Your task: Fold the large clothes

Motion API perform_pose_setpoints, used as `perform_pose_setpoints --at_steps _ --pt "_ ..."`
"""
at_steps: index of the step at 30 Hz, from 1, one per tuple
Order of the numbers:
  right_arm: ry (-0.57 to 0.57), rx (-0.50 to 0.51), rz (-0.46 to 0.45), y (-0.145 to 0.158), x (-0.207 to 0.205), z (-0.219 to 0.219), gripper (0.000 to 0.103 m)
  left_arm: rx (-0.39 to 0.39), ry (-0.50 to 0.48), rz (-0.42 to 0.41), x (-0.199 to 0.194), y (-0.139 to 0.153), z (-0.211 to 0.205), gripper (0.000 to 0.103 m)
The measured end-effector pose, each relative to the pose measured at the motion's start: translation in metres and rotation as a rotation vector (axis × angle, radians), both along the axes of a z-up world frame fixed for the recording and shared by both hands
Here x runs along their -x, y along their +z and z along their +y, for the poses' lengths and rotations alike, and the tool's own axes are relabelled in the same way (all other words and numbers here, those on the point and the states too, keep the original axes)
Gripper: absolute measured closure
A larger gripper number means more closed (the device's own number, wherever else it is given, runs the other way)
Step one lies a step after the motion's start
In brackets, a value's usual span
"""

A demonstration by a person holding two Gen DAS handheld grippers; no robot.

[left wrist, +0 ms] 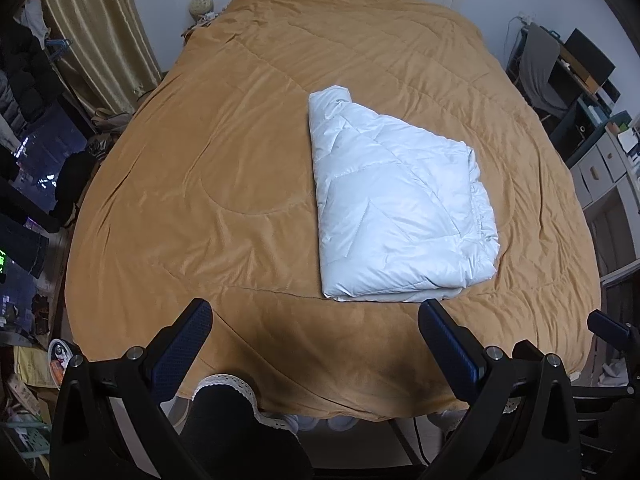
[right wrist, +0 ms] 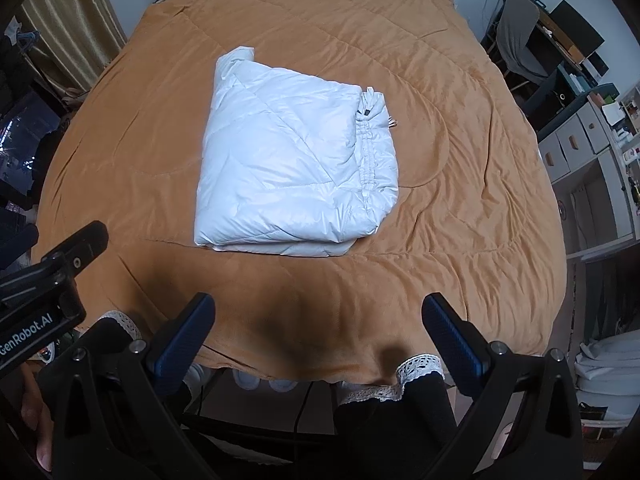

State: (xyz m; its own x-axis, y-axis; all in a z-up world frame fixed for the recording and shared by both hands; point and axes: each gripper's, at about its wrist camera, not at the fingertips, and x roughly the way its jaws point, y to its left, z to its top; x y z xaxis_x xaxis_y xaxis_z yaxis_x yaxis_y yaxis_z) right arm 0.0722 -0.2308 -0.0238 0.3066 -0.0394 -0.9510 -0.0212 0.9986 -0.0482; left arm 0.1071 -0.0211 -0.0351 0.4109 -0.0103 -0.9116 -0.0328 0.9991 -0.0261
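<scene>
A white puffy down jacket [left wrist: 394, 208] lies folded into a compact rectangle on the tan quilted bedspread [left wrist: 224, 152]. It also shows in the right wrist view [right wrist: 292, 168], with its elastic hem at the right side. My left gripper [left wrist: 314, 312] is open and empty, held above the bed's near edge, short of the jacket. My right gripper [right wrist: 318, 308] is open and empty, also above the near edge. The right gripper's tip shows at the far right of the left wrist view [left wrist: 608, 328], and the left gripper shows at the left of the right wrist view [right wrist: 60, 264].
The bed fills most of both views. Gold curtains [left wrist: 92, 40] and dark clutter stand at the left. A desk with a chair [left wrist: 540, 68] and white drawer units [left wrist: 600, 168] stand at the right. The person's legs in dark clothes with lace trim [right wrist: 416, 364] are at the bed's foot.
</scene>
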Motion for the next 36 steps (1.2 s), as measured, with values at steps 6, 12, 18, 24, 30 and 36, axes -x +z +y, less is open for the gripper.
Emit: perform_pose_setpoints --at_steps 6,12,18,24,30,36 --pt "-0.007 0.001 0.004 -0.002 0.0 0.0 0.0 0.007 0.015 0.0 0.001 0.0 0.003 0.0" --pt "-0.005 0.005 0.005 -0.002 -0.001 -0.003 0.0 0.01 0.013 0.004 0.002 0.001 0.003 0.0" --pt "-0.081 -0.044 -0.027 0.004 0.0 -0.029 0.0 0.011 0.02 -0.001 0.003 0.001 0.002 0.0" --pt "-0.079 -0.026 -0.016 0.001 -0.001 -0.033 0.0 0.013 0.017 -0.002 0.003 0.001 0.003 0.0" --pt "-0.127 -0.055 -0.026 0.003 -0.003 -0.042 0.0 0.028 0.04 0.007 0.004 0.002 0.008 0.0" --pt "-0.131 -0.077 -0.03 0.005 -0.004 -0.043 0.0 0.04 0.059 0.003 0.004 0.003 0.012 0.0"
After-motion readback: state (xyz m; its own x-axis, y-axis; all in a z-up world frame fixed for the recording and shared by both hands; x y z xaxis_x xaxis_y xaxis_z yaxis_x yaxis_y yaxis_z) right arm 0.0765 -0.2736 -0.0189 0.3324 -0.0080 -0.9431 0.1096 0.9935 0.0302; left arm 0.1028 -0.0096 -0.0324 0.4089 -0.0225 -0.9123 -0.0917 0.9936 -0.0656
